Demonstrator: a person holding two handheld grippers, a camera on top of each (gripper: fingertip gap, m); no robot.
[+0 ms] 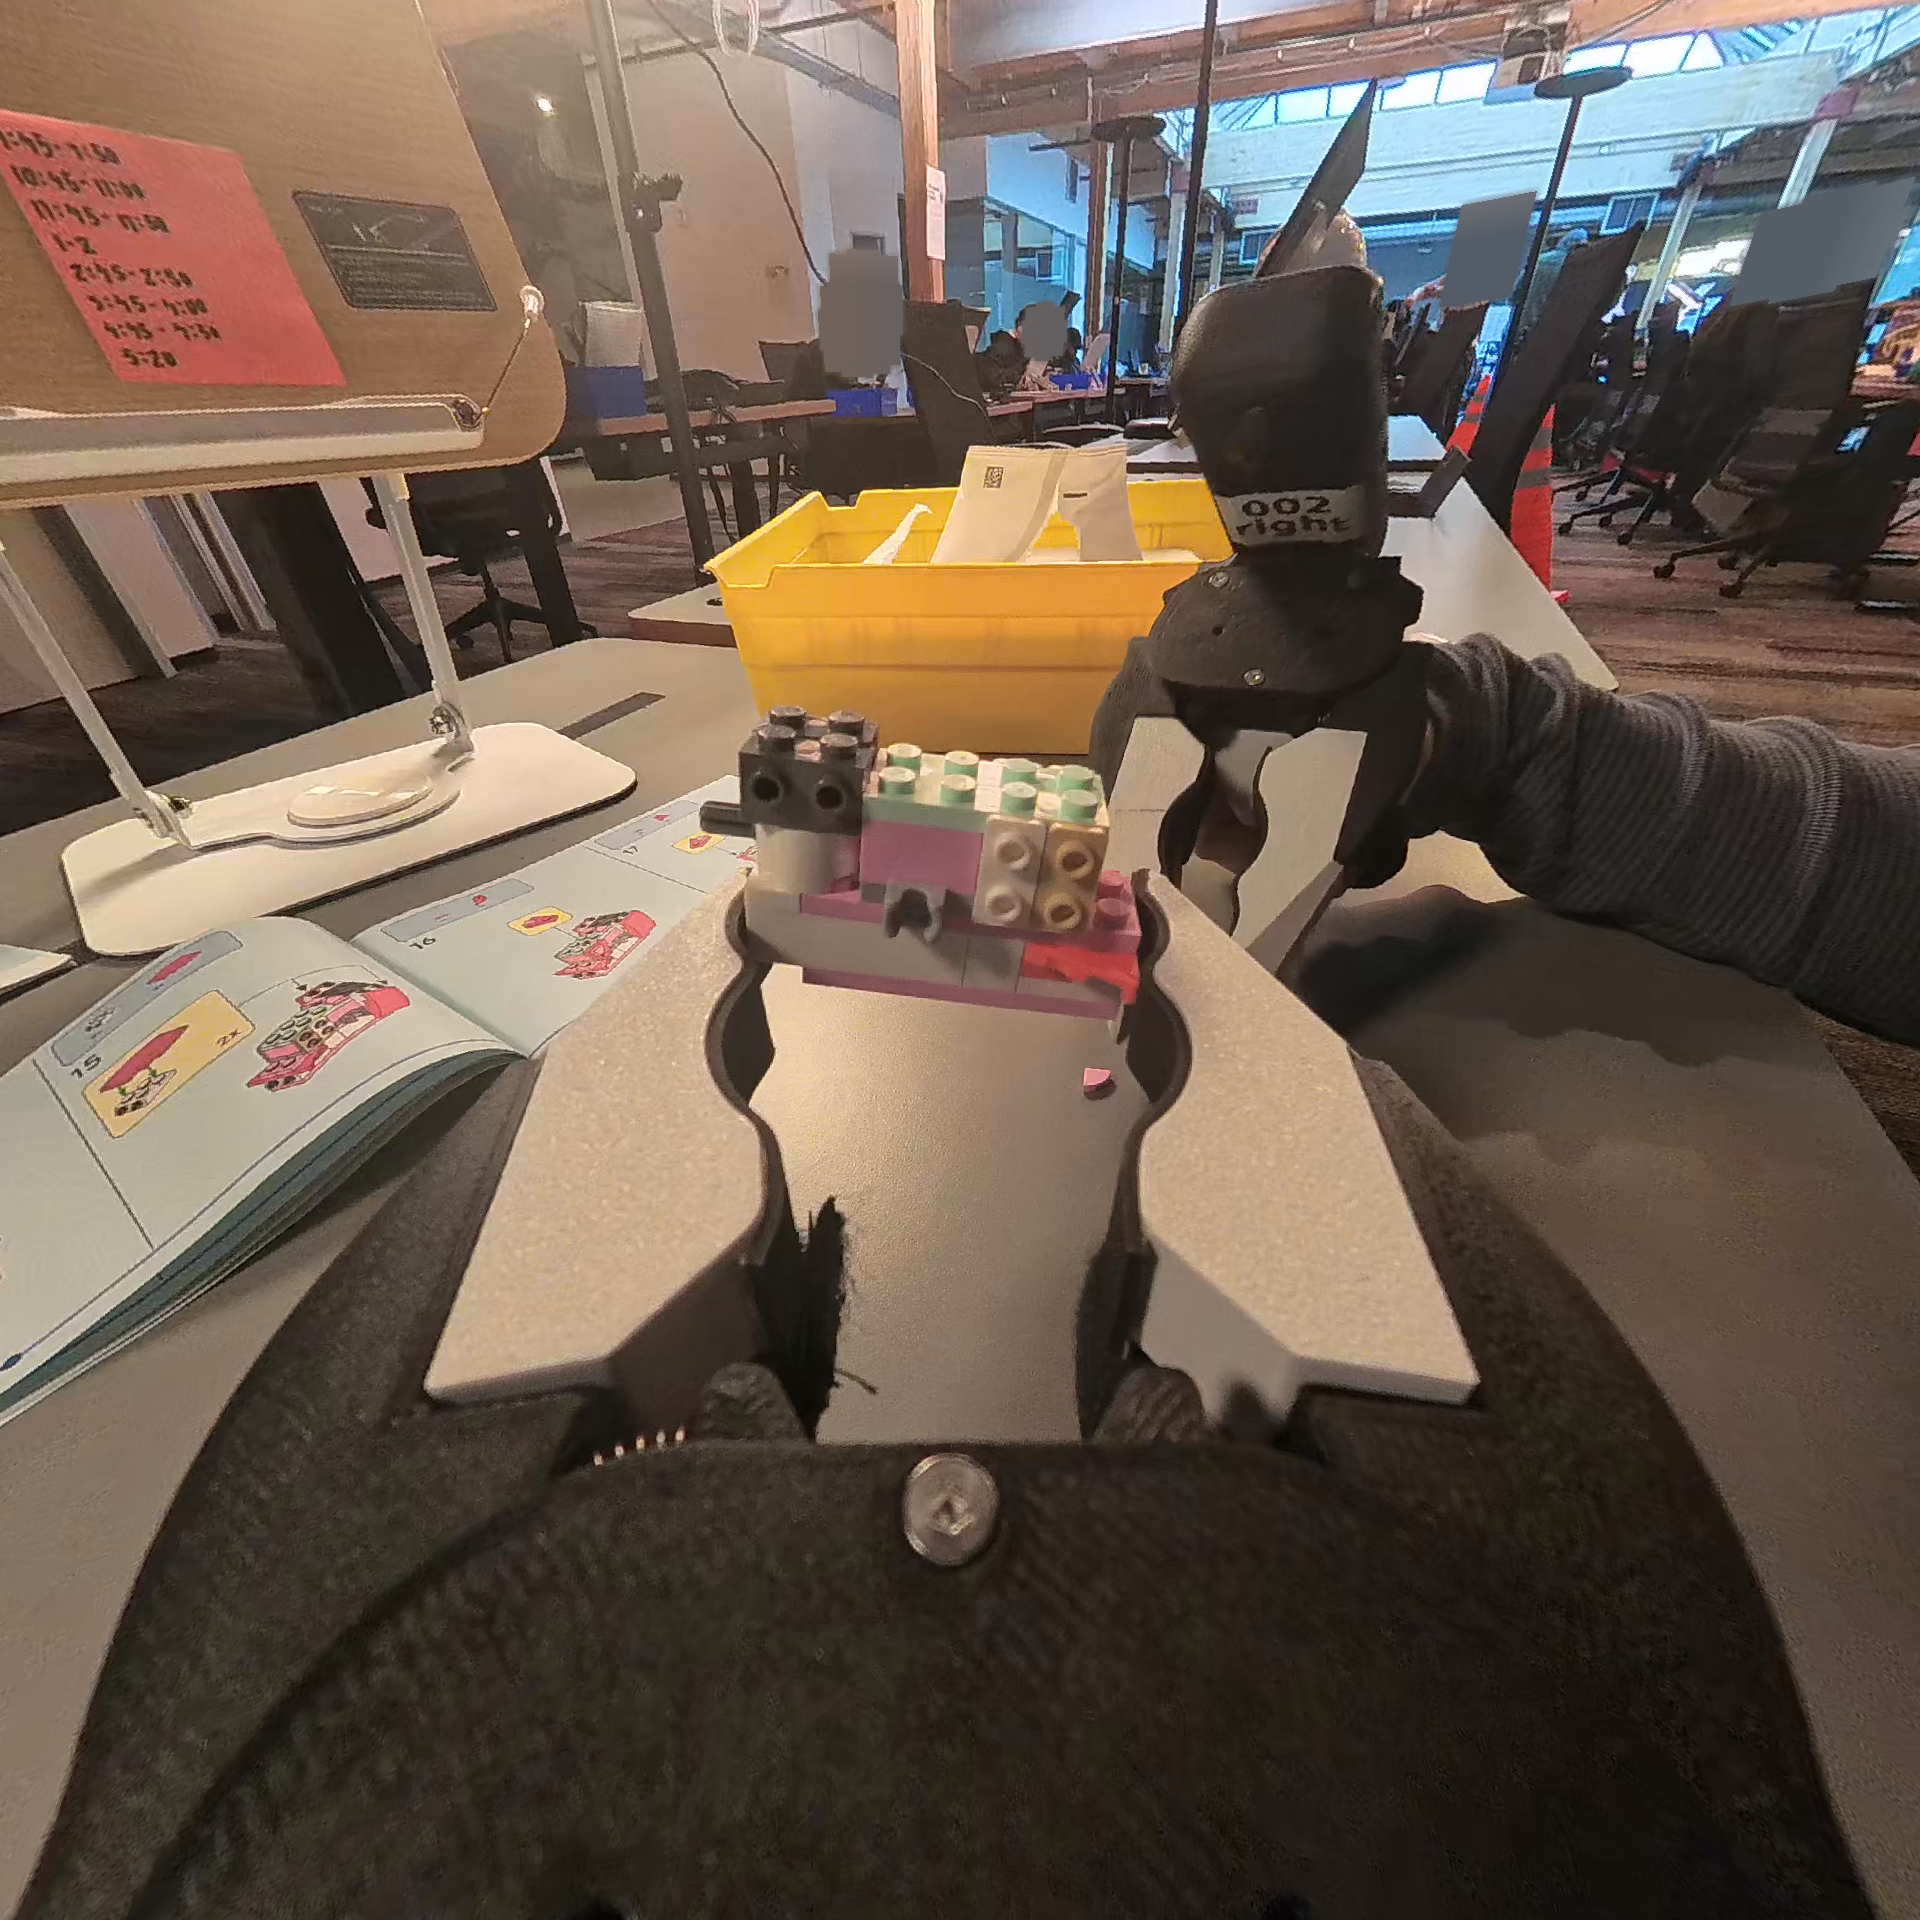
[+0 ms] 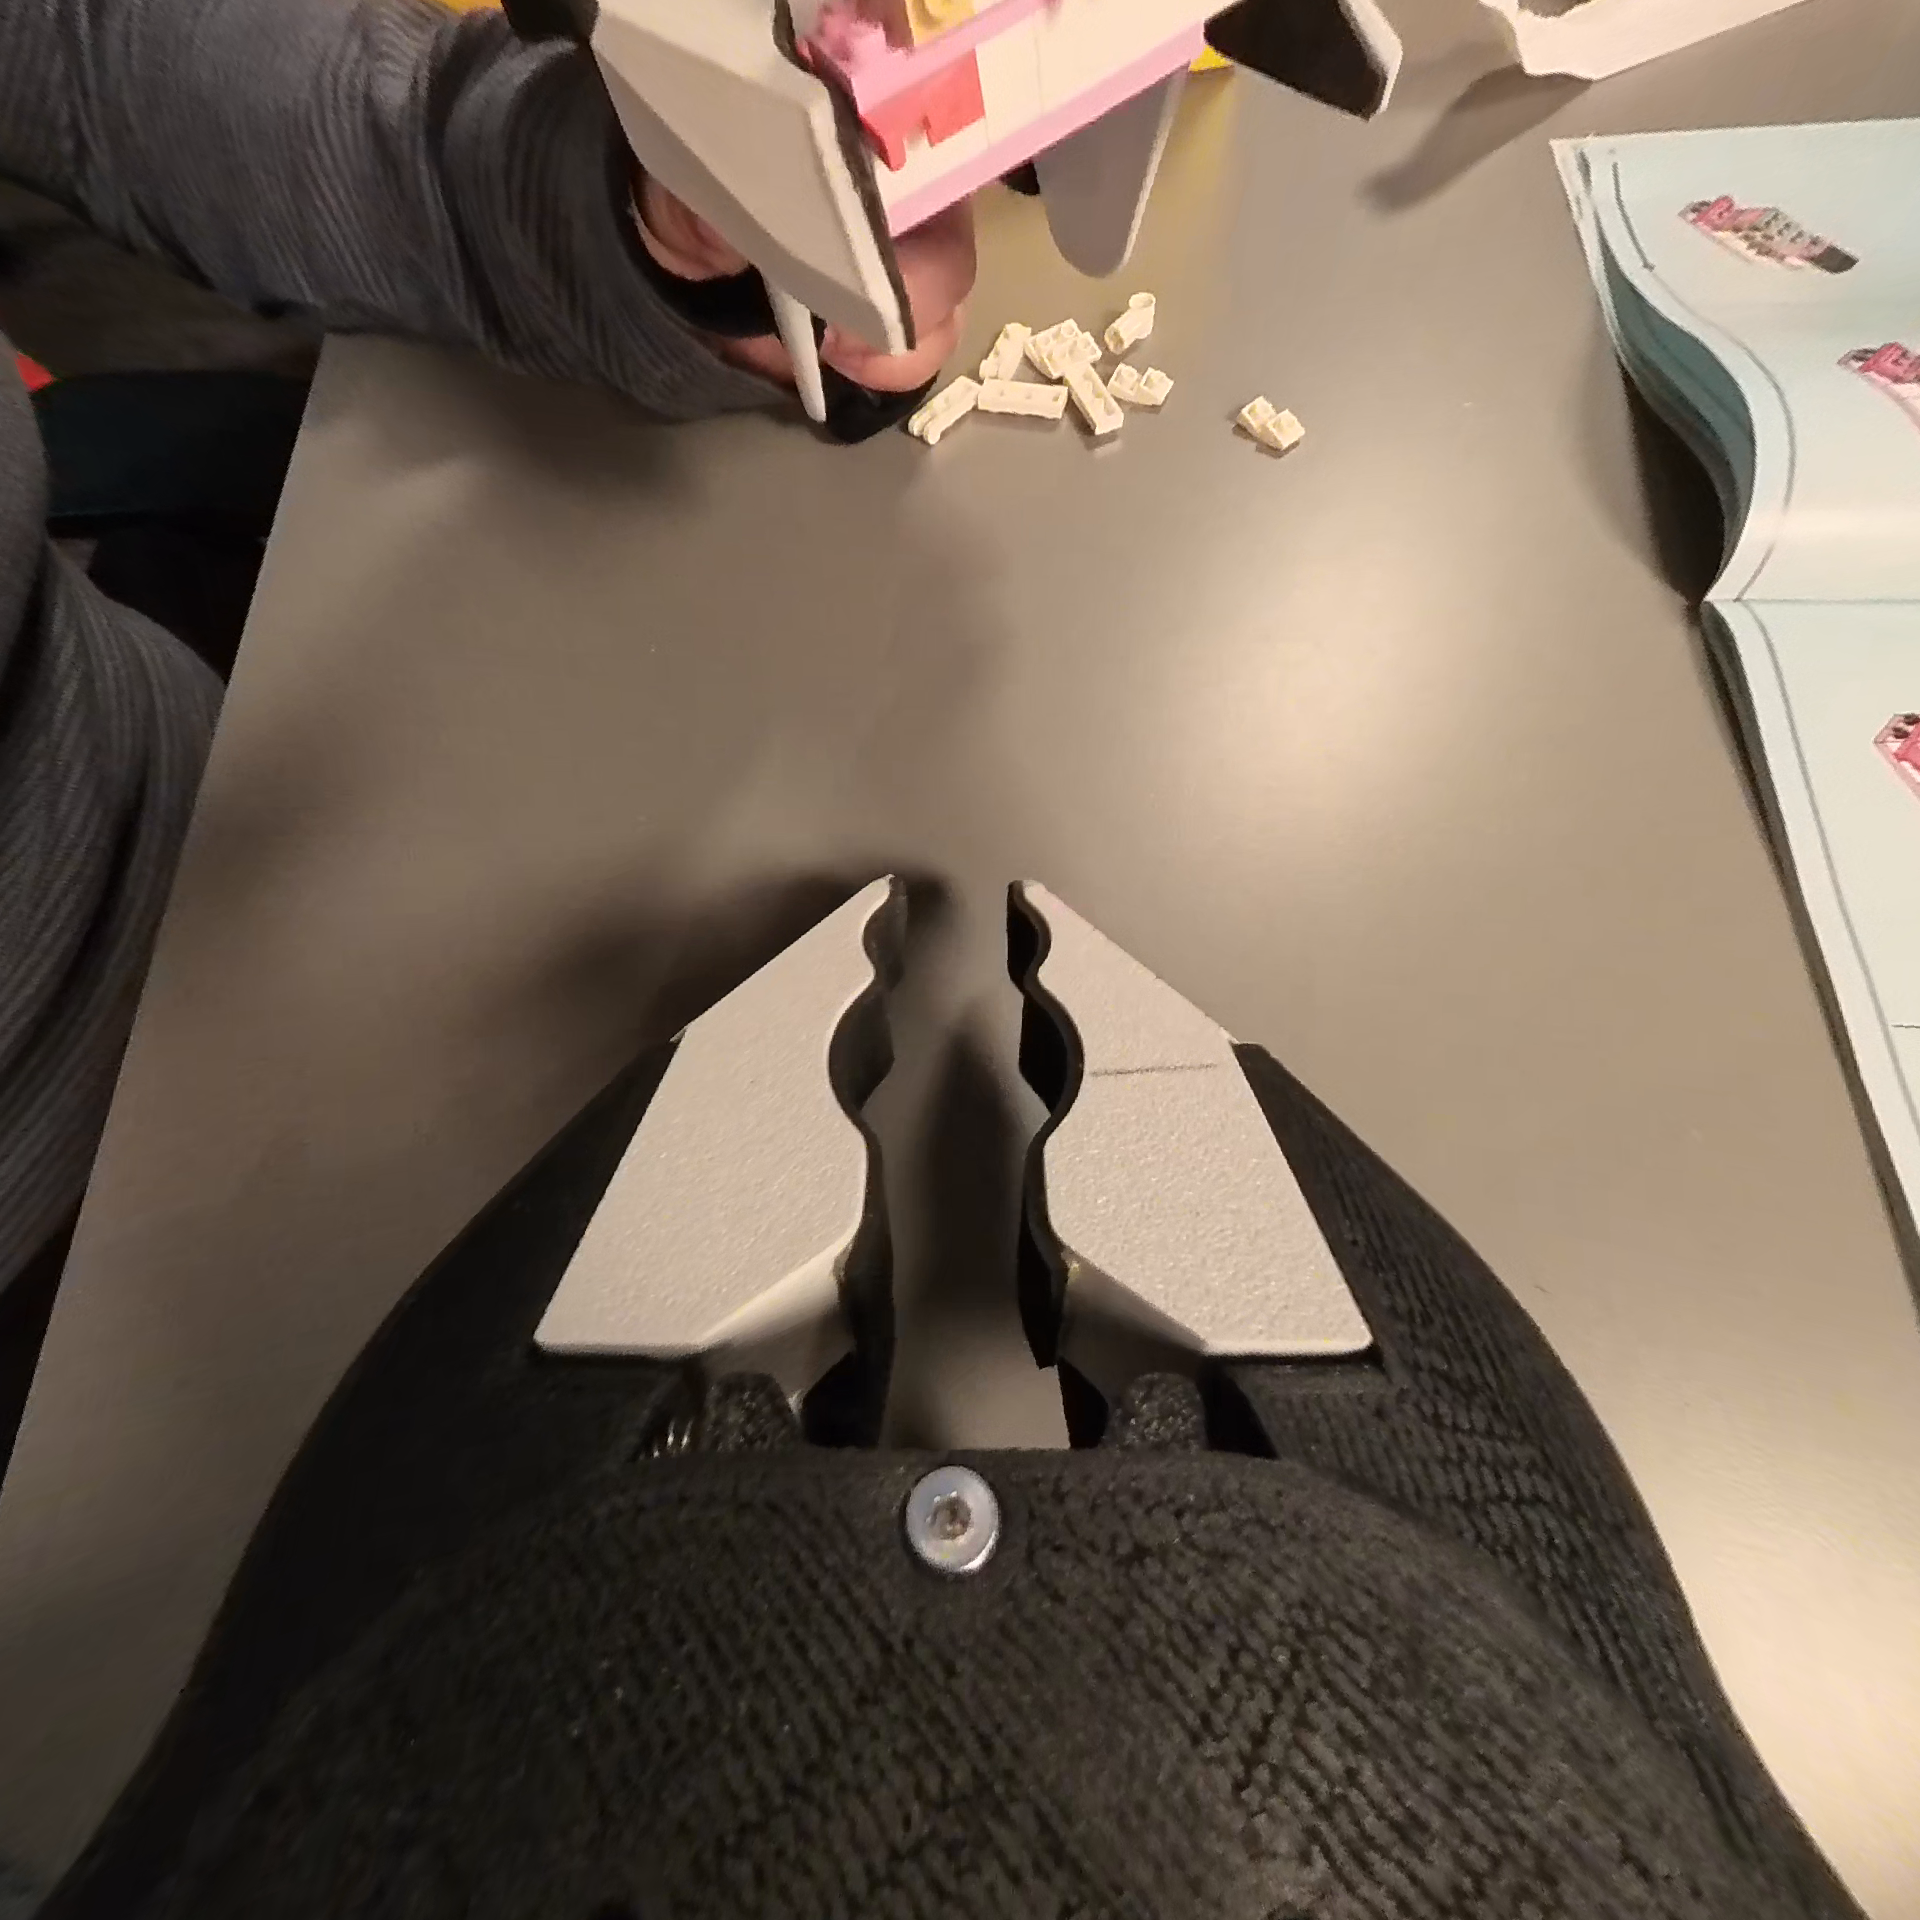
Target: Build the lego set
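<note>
My left gripper (image 1: 940, 904) is shut on a small brick model (image 1: 920, 852) of purple, grey, mint, cream, black and red bricks. It holds the model by its lower ends above the grey table (image 2: 1039, 675). The model also shows at the top of the right wrist view (image 2: 997, 125), between the left gripper's fingers. My right gripper (image 2: 951, 894) has its jaws a narrow way apart with nothing between them, low over bare table. In the left wrist view it (image 1: 1242, 894) hangs just right of the model, pointing down.
A pile of loose cream bricks (image 2: 1049, 379) lies on the table below the model. A tiny pink piece (image 1: 1096, 1081) lies under it. An open instruction booklet (image 1: 260, 1060) is at the left, a lamp base (image 1: 343, 810) behind it. A yellow bin (image 1: 935, 644) stands behind.
</note>
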